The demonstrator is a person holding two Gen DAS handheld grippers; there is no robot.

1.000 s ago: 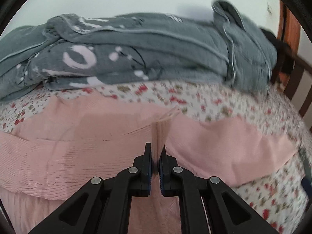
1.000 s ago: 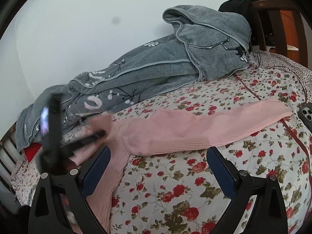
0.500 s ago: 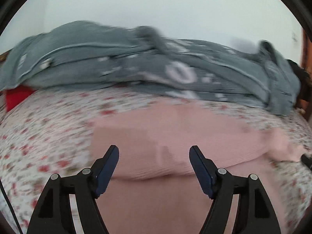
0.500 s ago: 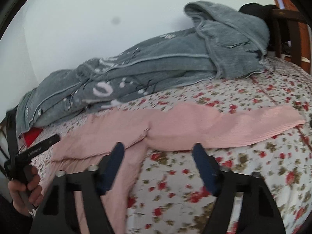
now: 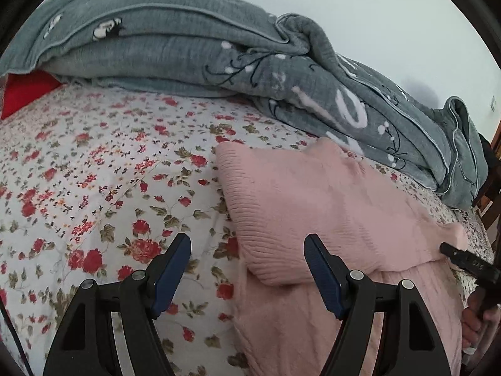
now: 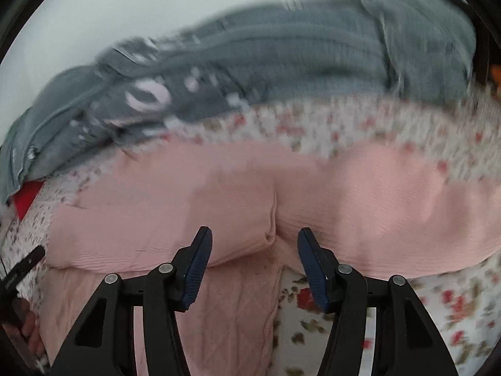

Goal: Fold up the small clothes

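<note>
A pink ribbed knit garment (image 5: 313, 206) lies on the floral bedsheet (image 5: 94, 172). One sleeve is folded across its body. My left gripper (image 5: 247, 250) is open and empty, hovering just above the folded left edge of the garment. My right gripper (image 6: 253, 244) is open and empty above the garment's middle (image 6: 250, 194), near a crease where the folded sleeve meets the outstretched sleeve. The right wrist view is blurred. The right gripper's tip (image 5: 460, 257) shows at the right edge of the left wrist view.
A crumpled grey blanket (image 5: 219, 53) with white print lies along the far side of the bed against a pale wall. A red item (image 5: 22, 94) peeks out under its left end. A wooden bed frame (image 5: 488, 206) is at the far right.
My left gripper let go of the garment, opened, and swung left past its folded edge. My right gripper moved in over the garment's middle, jaws somewhat narrower than before.
</note>
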